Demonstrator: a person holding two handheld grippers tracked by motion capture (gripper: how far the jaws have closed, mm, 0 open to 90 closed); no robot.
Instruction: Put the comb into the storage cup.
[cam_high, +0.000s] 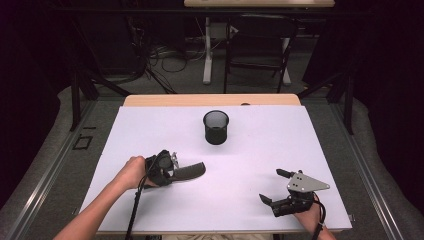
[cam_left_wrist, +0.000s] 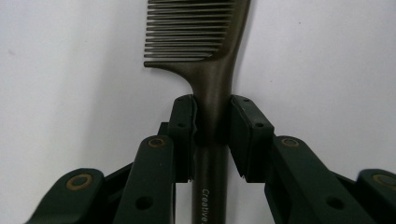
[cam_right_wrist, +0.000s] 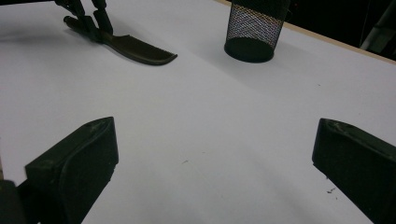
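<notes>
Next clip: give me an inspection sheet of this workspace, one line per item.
Surface: white table, bare apart from the items below.
Job's things: dark comb lying flat; black mesh cup upright, apart from it.
Clutter: nothing seen.
Grippers: left gripper shut on the comb's handle; right gripper open, nothing between its jaws.
Cables: one cable trails from the left gripper.
Surroundings: chair and floor wires behind the table.

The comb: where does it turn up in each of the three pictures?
High view: the comb lies left of centre on the white table, its handle in the left gripper.
Left gripper view: it runs up the middle, handle between the jaws, teeth at the top.
Right gripper view: top left, far off.
Shared landmark: the black mesh cup, also top centre in the right gripper view.
</notes>
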